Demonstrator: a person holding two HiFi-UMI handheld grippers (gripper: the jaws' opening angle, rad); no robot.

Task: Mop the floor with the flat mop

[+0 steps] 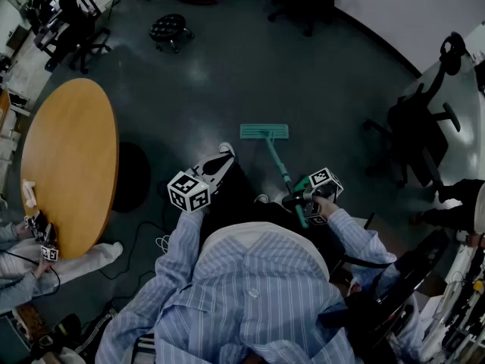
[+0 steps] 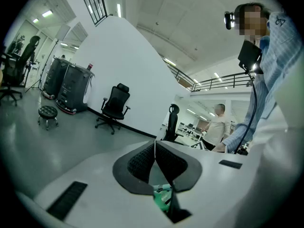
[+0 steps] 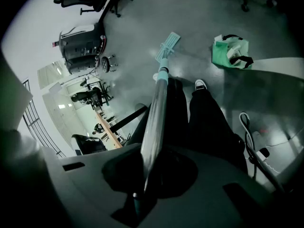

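The flat mop has a teal head (image 1: 264, 132) lying flat on the dark floor ahead of my feet, and its handle (image 1: 282, 171) slants back to my right side. My right gripper (image 1: 292, 201) is shut on the handle. In the right gripper view the silver handle (image 3: 156, 113) runs up from between the jaws of the right gripper (image 3: 151, 169) to the mop head (image 3: 167, 43). My left gripper (image 1: 224, 159) hangs clear of the mop, to the left of the handle. In its own view the left gripper (image 2: 155, 149) has its pads pressed together with nothing between them.
A round wooden table (image 1: 68, 158) stands at the left, with another person's arm (image 1: 26, 275) beside it. Office chairs (image 1: 413, 135) crowd the right, and a stool (image 1: 168, 29) stands far ahead. Cables (image 1: 161, 243) lie by my left foot. A green bag (image 3: 230, 51) sits on the floor.
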